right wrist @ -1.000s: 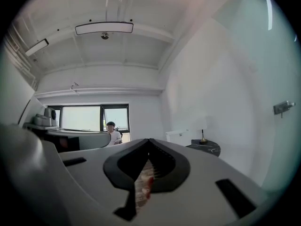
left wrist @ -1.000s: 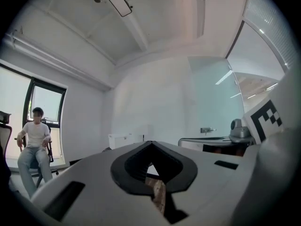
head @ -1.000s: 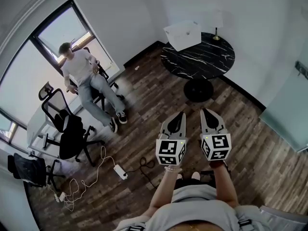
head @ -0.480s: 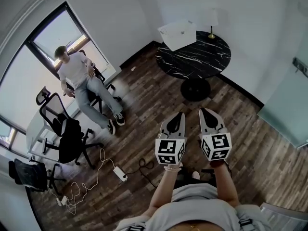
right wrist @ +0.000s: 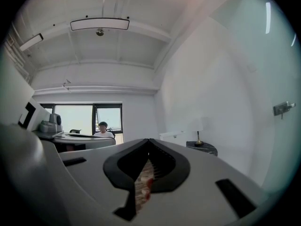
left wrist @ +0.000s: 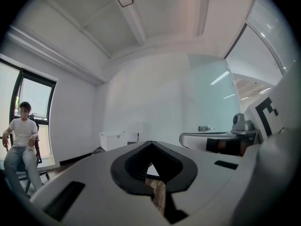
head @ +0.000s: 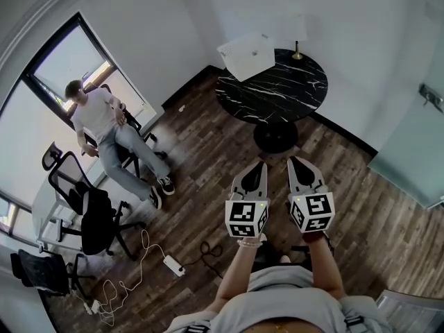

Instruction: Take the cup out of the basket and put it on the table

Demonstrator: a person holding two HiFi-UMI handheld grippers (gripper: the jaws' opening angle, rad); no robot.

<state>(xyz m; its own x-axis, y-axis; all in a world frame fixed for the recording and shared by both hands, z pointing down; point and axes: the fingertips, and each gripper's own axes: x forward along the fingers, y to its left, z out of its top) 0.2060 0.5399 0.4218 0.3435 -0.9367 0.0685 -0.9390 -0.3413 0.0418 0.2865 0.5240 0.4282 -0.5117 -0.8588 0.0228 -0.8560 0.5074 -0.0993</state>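
A white basket (head: 244, 54) stands on the far left edge of a round black marble table (head: 277, 89); no cup shows in any view. Both grippers are held level, side by side, above the wooden floor short of the table. My left gripper (head: 259, 165) is shut with nothing between its jaws. My right gripper (head: 297, 161) is shut and empty too. In the left gripper view the basket (left wrist: 113, 139) sits ahead beyond the closed tips (left wrist: 150, 143). From the right gripper (right wrist: 149, 141) the table (right wrist: 202, 148) and basket (right wrist: 170, 135) lie ahead to the right.
A small lamp (head: 297, 44) stands at the table's back edge. By the window at left a person (head: 104, 127) sits on a chair, with office chairs (head: 94, 210) nearby. A power strip and cables (head: 173, 266) lie on the floor. A glass partition (head: 409, 165) is at right.
Both grippers have moved across the floor toward the table, still side by side and shut. In the head view the seated person and chairs have slid left.
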